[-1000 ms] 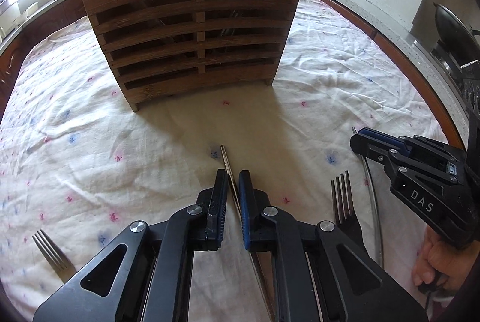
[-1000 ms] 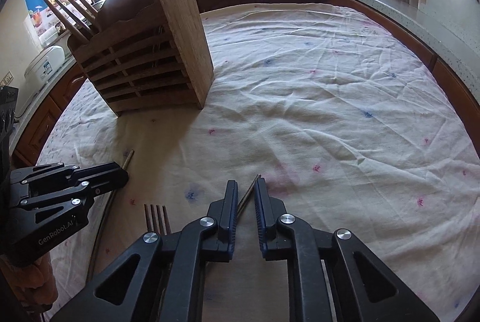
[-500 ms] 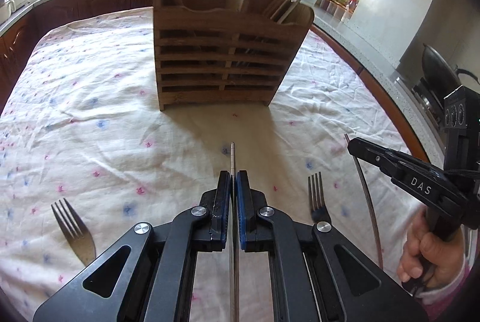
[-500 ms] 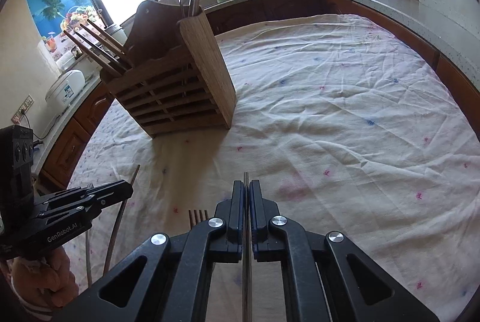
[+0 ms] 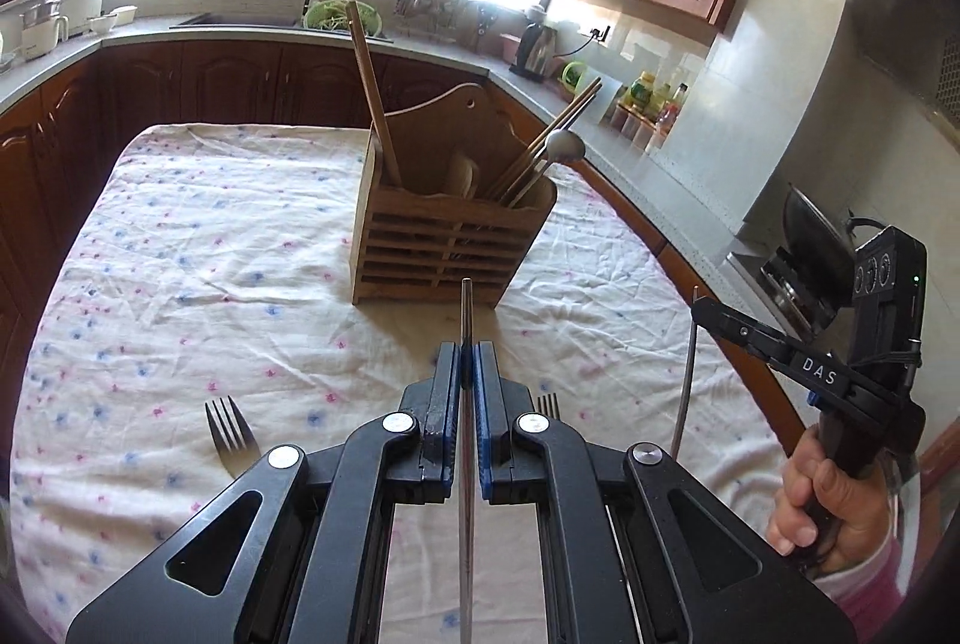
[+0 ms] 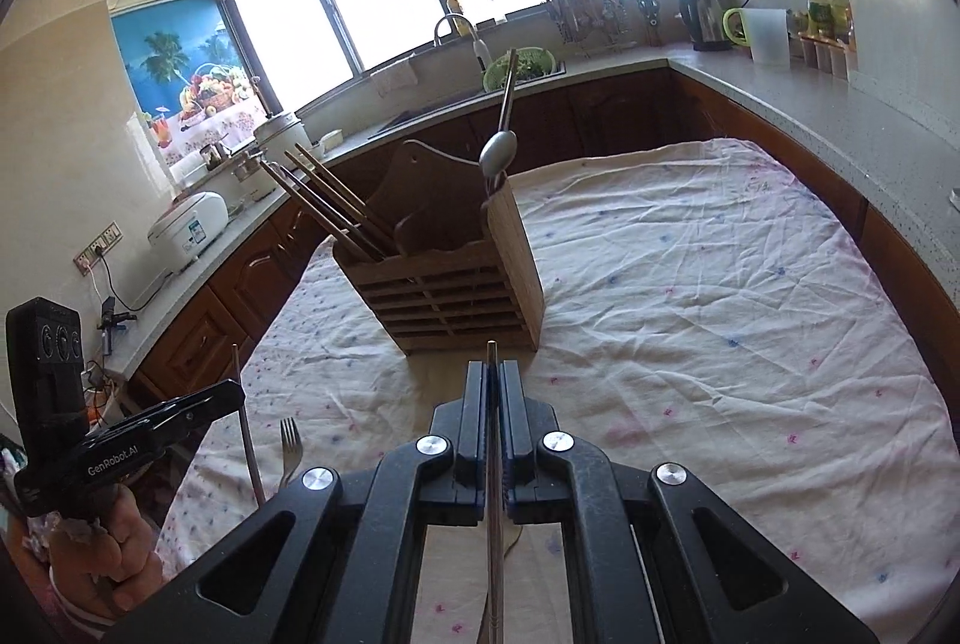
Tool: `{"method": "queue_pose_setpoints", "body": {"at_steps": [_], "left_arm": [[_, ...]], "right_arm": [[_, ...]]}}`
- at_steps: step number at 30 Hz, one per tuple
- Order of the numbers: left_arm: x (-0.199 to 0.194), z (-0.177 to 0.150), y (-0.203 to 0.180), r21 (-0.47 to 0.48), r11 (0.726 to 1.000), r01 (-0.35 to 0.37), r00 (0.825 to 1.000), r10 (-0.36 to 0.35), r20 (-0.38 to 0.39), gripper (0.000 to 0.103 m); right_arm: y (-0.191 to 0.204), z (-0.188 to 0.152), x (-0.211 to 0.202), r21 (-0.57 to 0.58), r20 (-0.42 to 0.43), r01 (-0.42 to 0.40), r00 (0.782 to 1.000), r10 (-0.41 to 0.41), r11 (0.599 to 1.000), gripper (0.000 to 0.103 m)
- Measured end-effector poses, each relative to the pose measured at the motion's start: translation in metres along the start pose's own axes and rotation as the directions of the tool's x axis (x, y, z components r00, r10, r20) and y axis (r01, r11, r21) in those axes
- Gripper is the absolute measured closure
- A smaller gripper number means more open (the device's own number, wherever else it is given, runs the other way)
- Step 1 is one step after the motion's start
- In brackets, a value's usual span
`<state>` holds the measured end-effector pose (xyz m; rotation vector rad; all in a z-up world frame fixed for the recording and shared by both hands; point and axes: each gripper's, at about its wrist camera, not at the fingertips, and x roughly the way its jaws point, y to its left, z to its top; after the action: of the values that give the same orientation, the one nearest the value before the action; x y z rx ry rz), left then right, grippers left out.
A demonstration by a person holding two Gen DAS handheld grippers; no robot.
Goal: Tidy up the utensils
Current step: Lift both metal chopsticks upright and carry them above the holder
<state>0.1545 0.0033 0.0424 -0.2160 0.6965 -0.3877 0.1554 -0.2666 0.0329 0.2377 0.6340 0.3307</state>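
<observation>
A slatted wooden utensil holder [image 5: 447, 239] [image 6: 447, 287] stands on the cloth-covered table, holding wooden chopsticks, a metal spoon and a wooden spatula. My left gripper [image 5: 466, 353] [image 6: 231, 393] is shut on a thin metal chopstick [image 5: 465, 305] [image 6: 245, 428], held in the air short of the holder's front. My right gripper [image 6: 492, 371] [image 5: 705, 309] is shut on a second metal chopstick [image 6: 492, 351] [image 5: 684, 392], also lifted, to the right of the left one. Each stick runs back between the fingers toward the camera.
Two forks lie on the flowered tablecloth [image 5: 198, 248]: one fork [image 5: 225, 434] at the near left, the other fork [image 5: 547, 404] [image 6: 289, 445] between the two grippers. Kitchen counters, a sink and a stove with a pan surround the table.
Both grippers closed on their chopsticks and lifted them off the cloth. Both have risen, so the holder now sits lower and farther away in each view.
</observation>
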Motion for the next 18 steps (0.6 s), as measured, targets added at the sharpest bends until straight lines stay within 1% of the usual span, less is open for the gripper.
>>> {"method": "queue_pose_setpoints", "body": {"at_steps": [9, 18], "left_arm": [[-0.027, 0.001, -0.004, -0.002, 1.000, 0.020, 0.998, -0.020, 0.064, 0.099], [-0.037, 0.006, -0.005, 0.000, 1.000, 0.013, 0.995, -0.013, 0.102, 0.099]], "right_arm": [[0.016, 0.011, -0.032, -0.035, 0.075, -0.015, 0.997, 0.017, 0.999, 0.099], [0.019, 0.016, -0.040, -0.039, 0.107, -0.018, 0.994, 0.023, 0.999, 0.100]]}}
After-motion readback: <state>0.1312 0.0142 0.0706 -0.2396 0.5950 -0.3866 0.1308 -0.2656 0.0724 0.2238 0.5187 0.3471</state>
